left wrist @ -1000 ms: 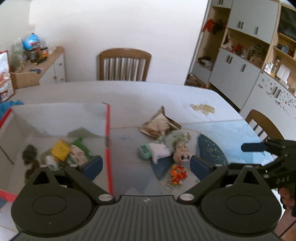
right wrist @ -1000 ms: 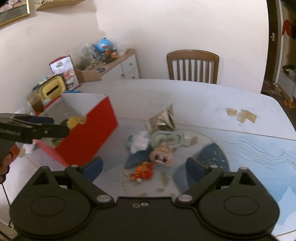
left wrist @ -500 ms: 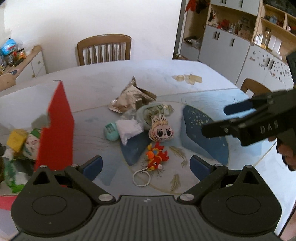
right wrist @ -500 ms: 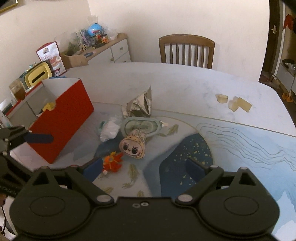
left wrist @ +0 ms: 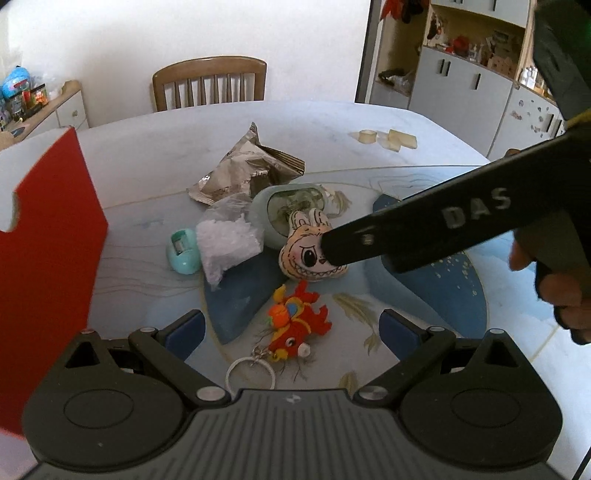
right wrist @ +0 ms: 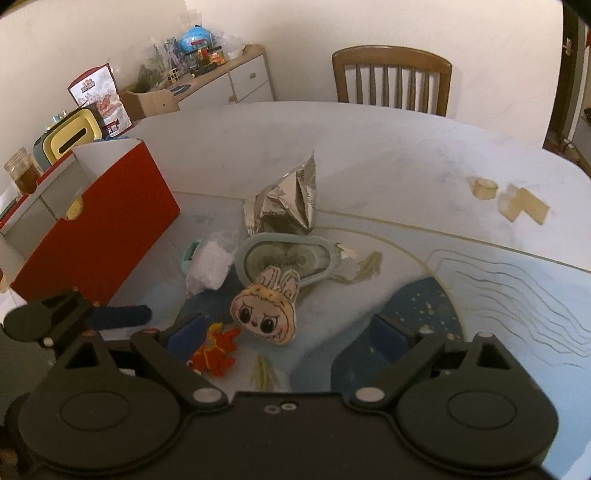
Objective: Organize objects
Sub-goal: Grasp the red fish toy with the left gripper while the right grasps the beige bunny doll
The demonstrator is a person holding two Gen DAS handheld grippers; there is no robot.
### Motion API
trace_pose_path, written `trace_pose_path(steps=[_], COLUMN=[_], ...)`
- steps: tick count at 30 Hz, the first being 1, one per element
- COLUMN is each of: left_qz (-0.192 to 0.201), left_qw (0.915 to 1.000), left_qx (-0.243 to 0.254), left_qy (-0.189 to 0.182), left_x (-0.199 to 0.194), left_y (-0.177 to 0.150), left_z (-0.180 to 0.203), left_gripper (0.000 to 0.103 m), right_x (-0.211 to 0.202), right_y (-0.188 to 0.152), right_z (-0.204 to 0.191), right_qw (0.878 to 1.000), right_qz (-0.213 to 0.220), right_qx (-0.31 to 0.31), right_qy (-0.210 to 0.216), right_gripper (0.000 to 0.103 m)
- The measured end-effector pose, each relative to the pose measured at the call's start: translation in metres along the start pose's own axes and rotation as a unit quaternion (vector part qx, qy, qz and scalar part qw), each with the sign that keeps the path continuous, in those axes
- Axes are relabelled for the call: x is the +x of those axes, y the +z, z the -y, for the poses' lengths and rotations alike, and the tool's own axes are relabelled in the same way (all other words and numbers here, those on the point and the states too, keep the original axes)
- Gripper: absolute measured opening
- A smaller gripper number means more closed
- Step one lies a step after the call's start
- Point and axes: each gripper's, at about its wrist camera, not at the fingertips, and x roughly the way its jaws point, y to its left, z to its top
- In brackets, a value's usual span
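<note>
Beside the bunny-face plush (right wrist: 264, 314), largest first: red box (right wrist: 99, 236) to its left, foil bag (right wrist: 288, 199) beyond, teal case (right wrist: 286, 258) touching behind, orange keychain toy (left wrist: 297, 321) nearer. Both left gripper (left wrist: 291, 330) and right gripper (right wrist: 286, 330) gape wide, empty; the right one's finger crosses the plush in the left view.

Black plastic left gripper (left wrist: 291, 330), blue fingers (left wrist: 184, 330), silver pivot screws, right gripper (right wrist: 286, 332) embossed "DAS"

Wooden chair (left wrist: 209, 83) against white wall (left wrist: 184, 29)
</note>
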Motion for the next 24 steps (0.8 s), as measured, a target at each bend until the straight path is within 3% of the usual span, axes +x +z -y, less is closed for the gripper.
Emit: trace_pose_path(steps=[8, 17, 24], left_qz=[0.009, 0.011, 0.008], left_qw=[0.9998, 0.9997, 0.9992], left_qx=[0.011, 0.013, 0.03], left_qy=[0.016, 0.017, 0.025], left_x=[0.011, 0.012, 0.009], left_y=[-0.004, -0.004, -0.003], left_z=[0.008, 0.013, 0.017], left_gripper=[0.1, 0.069, 0.043], right_x=[0.025, 0.034, 0.034], right_y=[0.007, 0.01, 0.008], right_z=[0.004, -0.003, -0.009], right_qw=[0.999, 0.999, 0.999], right_qz=[-0.023, -0.036, -0.041], right_qx=[0.018, 0.008, -0.015], right_qy=[0.017, 0.033, 0.029], right_gripper=[0.085, 0.073, 0.053])
